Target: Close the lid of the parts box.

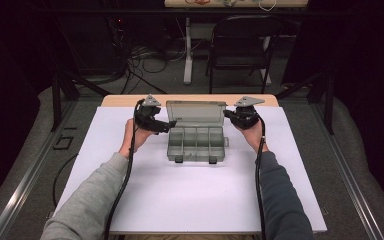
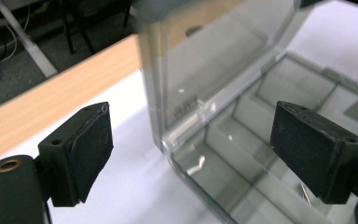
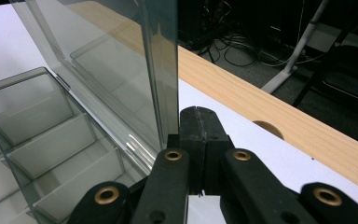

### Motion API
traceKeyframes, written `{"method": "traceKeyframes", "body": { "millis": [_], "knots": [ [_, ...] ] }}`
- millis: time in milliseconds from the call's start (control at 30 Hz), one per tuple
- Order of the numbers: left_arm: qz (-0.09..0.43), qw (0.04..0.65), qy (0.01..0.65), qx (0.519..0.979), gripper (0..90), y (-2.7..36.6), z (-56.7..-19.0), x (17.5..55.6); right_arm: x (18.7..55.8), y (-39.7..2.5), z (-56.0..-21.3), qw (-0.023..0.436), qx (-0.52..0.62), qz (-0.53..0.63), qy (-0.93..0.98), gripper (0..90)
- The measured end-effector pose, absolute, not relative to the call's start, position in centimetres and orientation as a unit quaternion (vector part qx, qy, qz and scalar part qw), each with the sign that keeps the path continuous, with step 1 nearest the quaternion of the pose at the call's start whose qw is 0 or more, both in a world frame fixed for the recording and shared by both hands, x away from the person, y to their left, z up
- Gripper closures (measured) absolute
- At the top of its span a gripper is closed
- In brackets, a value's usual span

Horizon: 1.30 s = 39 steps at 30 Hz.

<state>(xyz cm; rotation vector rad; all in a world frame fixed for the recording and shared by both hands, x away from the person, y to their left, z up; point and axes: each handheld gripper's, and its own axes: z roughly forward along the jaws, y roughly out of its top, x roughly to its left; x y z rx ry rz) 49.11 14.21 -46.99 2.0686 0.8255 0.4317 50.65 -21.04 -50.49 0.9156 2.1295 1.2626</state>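
Your two forearms come up from the near edge of the table, the left one in a light grey sleeve point(image 1: 87, 200) and the right one in a darker blue-grey sleeve point(image 1: 282, 195). Both reach toward the far edge, well apart from each other. Your left hand point(image 1: 136, 136) holds the left black two-jaw gripper point(image 1: 170, 125) with its tips pointing inward to your right; its jaws stand wide apart, the dark pads point(image 2: 91, 149) facing each other. Your right hand point(image 1: 254, 134) holds the right black two-jaw gripper point(image 1: 226, 114) pointing inward to your left, its jaws pressed together. A black cable point(image 1: 122, 187) trails back along each forearm.
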Motion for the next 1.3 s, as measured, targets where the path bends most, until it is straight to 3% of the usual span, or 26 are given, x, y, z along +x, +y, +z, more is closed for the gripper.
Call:
{"method": "traceKeyframes", "body": {
  "millis": [167, 400, 567, 833, 933, 1300],
  "knots": [
    [0.180, 0.419, 0.323, 0.829, 18.8, 13.7, -46.3, 50.4, 50.7, -21.0, -50.5, 0.248, 0.338, 0.463, 0.781, 90.0],
    [0.190, 0.424, 0.306, 0.831, 50.1, 13.0, -46.7, 50.7, 50.6, -20.9, -50.4, 0.250, 0.338, 0.458, 0.783, 90.0],
    [0.195, 0.423, 0.303, 0.831, 60.4, 12.8, -46.8, 50.7, 50.2, -21.1, -49.8, 0.253, 0.349, 0.449, 0.783, 81.3],
    [0.198, 0.419, 0.300, 0.834, 63.4, 12.8, -46.8, 50.6, 48.8, -22.2, -47.9, 0.250, 0.352, 0.445, 0.785, 55.3],
    [0.198, 0.419, 0.300, 0.834, 63.4, 12.8, -46.8, 50.6, 48.2, -22.0, -46.9, 0.254, 0.343, 0.451, 0.784, 49.5],
    [0.195, 0.418, 0.299, 0.835, 63.2, 12.8, -46.8, 50.5, 47.9, -19.6, -43.7, 0.250, 0.330, 0.458, 0.786, 49.7]
  ]
}}
